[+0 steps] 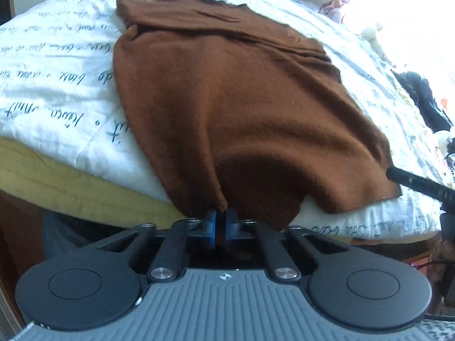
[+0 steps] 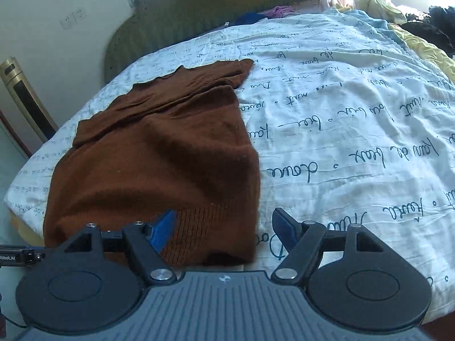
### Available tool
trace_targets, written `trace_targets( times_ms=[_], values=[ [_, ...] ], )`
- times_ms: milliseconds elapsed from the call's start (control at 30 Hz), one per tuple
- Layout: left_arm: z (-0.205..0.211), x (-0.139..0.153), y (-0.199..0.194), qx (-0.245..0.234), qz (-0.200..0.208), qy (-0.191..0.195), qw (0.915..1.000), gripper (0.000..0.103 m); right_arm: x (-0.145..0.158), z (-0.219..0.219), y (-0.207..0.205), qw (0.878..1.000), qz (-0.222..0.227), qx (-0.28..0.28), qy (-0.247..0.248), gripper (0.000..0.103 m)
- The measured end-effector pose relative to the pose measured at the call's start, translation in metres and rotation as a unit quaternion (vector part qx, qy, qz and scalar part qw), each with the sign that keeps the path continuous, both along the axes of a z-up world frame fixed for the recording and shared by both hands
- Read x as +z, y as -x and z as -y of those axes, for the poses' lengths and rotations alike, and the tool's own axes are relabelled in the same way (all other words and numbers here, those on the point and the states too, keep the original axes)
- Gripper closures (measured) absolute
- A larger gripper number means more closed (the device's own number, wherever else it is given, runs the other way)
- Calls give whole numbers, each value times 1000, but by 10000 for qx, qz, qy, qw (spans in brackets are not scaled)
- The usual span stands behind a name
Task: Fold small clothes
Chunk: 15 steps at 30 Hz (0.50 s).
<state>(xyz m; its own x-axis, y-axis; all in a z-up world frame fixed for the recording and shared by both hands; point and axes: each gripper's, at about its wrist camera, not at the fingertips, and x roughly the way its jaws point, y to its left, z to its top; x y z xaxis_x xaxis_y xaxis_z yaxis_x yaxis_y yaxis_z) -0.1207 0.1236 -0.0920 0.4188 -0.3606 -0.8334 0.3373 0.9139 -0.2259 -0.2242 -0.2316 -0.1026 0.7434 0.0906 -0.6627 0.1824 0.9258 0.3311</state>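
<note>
Left tongs [image 1: 220, 221] pinch the brown sweater [image 1: 227, 99] hem's very tip; may slip when lifted. Right tongs [image 2: 224, 227] gape, empty, straddling the near corner.

You're seeing both tongs, left [image 1: 221, 221] & right [image 2: 224, 227], showing black linkage arms w/ silver screws, blue ribbed pads [image 2: 163, 230], round black discs, grey ridged housing w/ small logo.

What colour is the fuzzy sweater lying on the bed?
The fuzzy knit sweater is dark reddish brown, clearest in the right wrist view.
</note>
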Motion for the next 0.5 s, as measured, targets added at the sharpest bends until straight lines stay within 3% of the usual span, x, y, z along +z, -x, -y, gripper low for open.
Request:
trace_targets(
  times_ms=[67,133,267,367,433,500],
  values=[
    [-6,-4,-5,30,-151,128,9998,96,-6,-10,-3,9979,32,390,509,34],
    [-14,-1,-7,25,-223,353,9991,97,-12,-16,-6,9940,-82,548,938,96],
    [-36,17,-10,103,-152,706,9973,97,4,-10,-2,9924,4,732,989,96],
    [-53,37,-11,210,-40,832,9963,97,34,-5,8,9921,309,831,888,96],
    [-54,42,-6,141,140,550,9983,97,53,-3,14,9906,482,837,965,96],
    [-52,33,0,36,102,178,9998,96,45,6,10,9923,203,816,912,92]
  ],
)
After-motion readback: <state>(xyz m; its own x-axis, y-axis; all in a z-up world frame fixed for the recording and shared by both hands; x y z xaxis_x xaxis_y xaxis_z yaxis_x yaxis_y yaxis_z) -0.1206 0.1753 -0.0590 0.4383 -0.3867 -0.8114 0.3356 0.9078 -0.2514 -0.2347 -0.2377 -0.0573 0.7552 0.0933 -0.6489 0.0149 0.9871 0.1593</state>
